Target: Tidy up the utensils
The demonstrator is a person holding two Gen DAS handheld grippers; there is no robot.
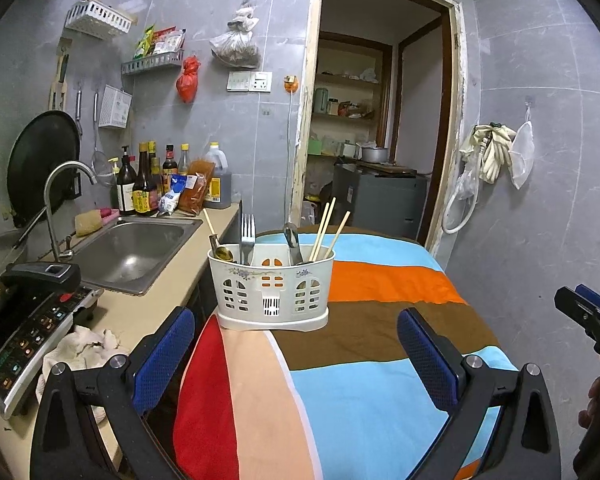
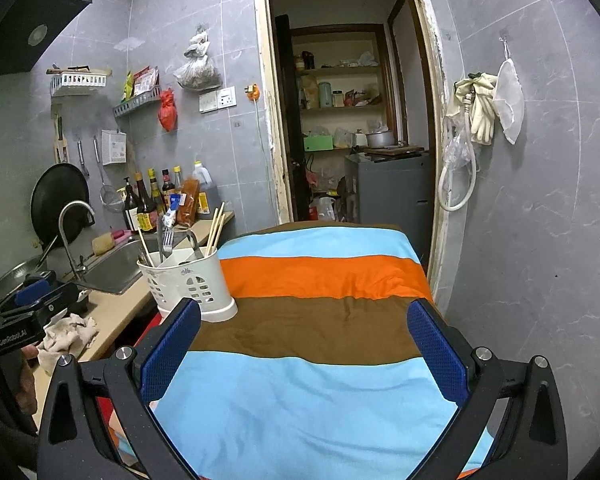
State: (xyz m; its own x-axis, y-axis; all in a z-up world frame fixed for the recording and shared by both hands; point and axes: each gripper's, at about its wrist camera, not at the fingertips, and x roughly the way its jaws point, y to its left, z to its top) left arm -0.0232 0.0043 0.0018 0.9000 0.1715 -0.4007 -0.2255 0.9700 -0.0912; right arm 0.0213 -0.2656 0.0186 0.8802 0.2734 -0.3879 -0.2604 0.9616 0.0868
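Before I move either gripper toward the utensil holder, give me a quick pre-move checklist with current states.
1. Left gripper open and empty: ok.
2. Right gripper open and empty: ok.
3. Utensil holder upright on the striped cloth: ok.
4. Fork, spoon and chopsticks standing in the holder: ok.
5. Holder clear of the table edge: not ok, it sits at the cloth's left edge, beside the counter.
6. Loose utensils left on the cloth: none in view.

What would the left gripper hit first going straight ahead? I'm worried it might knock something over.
Most likely the white utensil caddy, centred between the open left gripper fingers on the striped cloth. Nothing lies between; depth is uncertain.
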